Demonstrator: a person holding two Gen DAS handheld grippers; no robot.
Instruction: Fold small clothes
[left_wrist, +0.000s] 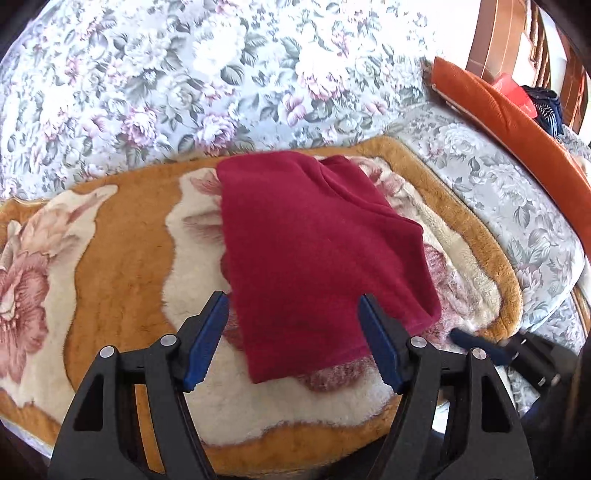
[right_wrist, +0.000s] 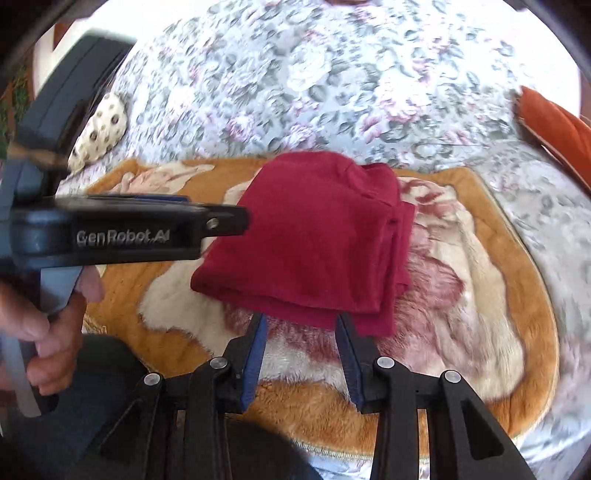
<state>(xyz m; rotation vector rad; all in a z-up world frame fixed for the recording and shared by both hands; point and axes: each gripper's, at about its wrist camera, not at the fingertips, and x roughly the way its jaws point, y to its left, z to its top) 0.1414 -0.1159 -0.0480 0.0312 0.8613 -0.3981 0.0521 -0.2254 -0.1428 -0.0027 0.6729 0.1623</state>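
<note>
While the red garment (left_wrist: 317, 254) lies folded on the plush mat (left_wrist: 122, 273) toward its right edge, the left tongs (left_wrist: 293, 325) hover spread, pinching nothing. From the right wrist, the right tongs (right_wrist: 300, 334) gape at its near hem; grip every layer together.

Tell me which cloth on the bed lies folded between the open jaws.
The dark red garment, folded on the orange-and-cream plush mat. The flowered bedspread lies spread beneath both, and the orange cushion sits off at the edge.
</note>
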